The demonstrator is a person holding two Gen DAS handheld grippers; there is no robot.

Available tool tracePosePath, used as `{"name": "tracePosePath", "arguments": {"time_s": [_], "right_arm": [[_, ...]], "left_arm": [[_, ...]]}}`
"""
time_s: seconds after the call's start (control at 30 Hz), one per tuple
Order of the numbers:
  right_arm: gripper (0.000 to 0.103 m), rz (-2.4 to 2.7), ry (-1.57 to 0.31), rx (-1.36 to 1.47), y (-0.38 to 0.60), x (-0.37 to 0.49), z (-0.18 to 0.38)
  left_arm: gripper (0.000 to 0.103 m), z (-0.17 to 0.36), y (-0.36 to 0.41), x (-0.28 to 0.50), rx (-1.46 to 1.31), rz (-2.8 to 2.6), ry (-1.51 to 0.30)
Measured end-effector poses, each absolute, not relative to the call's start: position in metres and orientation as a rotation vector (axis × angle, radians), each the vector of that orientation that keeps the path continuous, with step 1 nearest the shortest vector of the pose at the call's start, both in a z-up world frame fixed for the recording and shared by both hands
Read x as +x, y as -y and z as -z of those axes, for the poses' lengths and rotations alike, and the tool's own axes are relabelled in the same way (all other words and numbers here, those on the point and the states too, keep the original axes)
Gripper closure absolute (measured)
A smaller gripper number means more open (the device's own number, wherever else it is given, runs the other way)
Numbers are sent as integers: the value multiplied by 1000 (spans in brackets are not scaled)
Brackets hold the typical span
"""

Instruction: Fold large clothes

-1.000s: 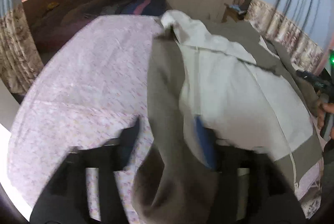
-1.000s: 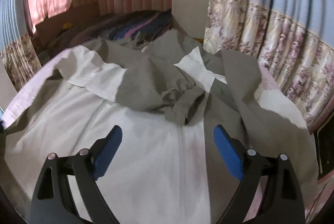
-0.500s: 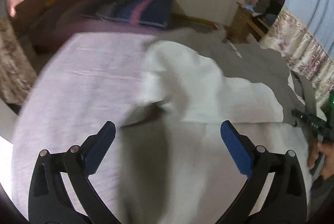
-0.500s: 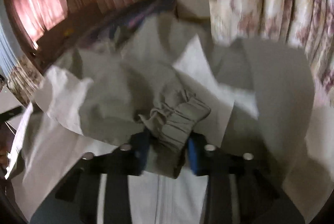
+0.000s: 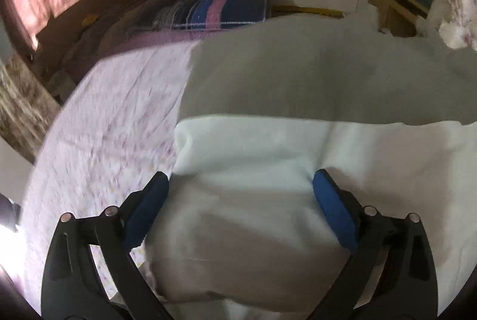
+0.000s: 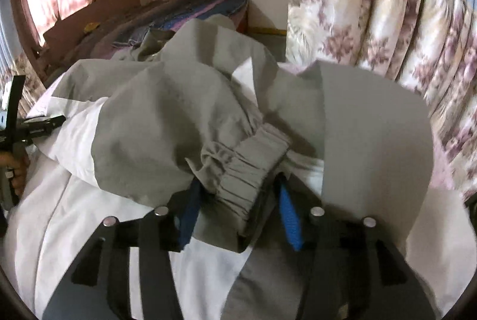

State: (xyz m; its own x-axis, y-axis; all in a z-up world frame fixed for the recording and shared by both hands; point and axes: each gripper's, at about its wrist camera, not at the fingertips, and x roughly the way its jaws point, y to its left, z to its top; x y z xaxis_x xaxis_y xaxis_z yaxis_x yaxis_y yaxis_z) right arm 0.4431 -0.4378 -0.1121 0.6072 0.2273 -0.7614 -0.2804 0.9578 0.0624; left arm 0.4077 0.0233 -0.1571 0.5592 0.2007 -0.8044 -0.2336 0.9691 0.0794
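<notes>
A large grey and white jacket (image 5: 298, 75) lies spread over the bed. My left gripper (image 5: 241, 197) hovers over its white panel (image 5: 253, 147). Its jaws stand wide and are closing slightly, and no fold is pinched between the blue pads (image 5: 149, 206). In the right wrist view a grey sleeve (image 6: 155, 123) lies folded across the jacket's white front (image 6: 59, 215). Its elastic cuff (image 6: 247, 168) sits between the jaws of my right gripper (image 6: 238, 212). Those jaws are opening, and a dark gap separates the right pad (image 6: 289, 218) from the cuff.
A pink flowered sheet (image 5: 113, 123) covers the bed left of the jacket. A striped blanket (image 5: 214, 7) lies at the far end. Flowered curtains (image 6: 387, 21) hang close on the right. The other gripper and a hand (image 6: 18, 171) show at the left edge of the right wrist view.
My left gripper let go of the grey fabric, opened wide and swept across to the white panel. My right gripper dropped onto the sleeve cuff, closed on it, then widened again.
</notes>
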Motion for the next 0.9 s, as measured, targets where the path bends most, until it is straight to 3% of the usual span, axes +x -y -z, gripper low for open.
{"name": "tracePosePath", "arguments": {"time_s": [0.1, 0.17, 0.23, 0.3, 0.37, 0.43, 0.6, 0.9], "right_arm": [[40, -267, -878, -55, 437, 438, 113], [40, -261, -887, -32, 443, 435, 114], [30, -255, -917, -44, 440, 431, 118], [29, -241, -924, -72, 437, 425, 121], [29, -205, -862, -64, 439, 414, 111], [20, -177, -784, -33, 444, 398, 96], [19, -69, -757, -9, 459, 366, 71], [18, 99, -742, 3, 471, 306, 49]], "left_arm": [[6, 158, -46, 399, -97, -283, -958], [5, 158, -56, 392, -91, -285, -959], [5, 156, -60, 387, -46, -291, -952], [5, 156, -64, 381, -33, -283, -943], [5, 156, -69, 378, -36, -269, -934], [5, 155, -77, 371, -54, -261, -923], [9, 148, -83, 363, -136, -161, -861], [3, 103, -49, 279, -122, 26, -656]]}}
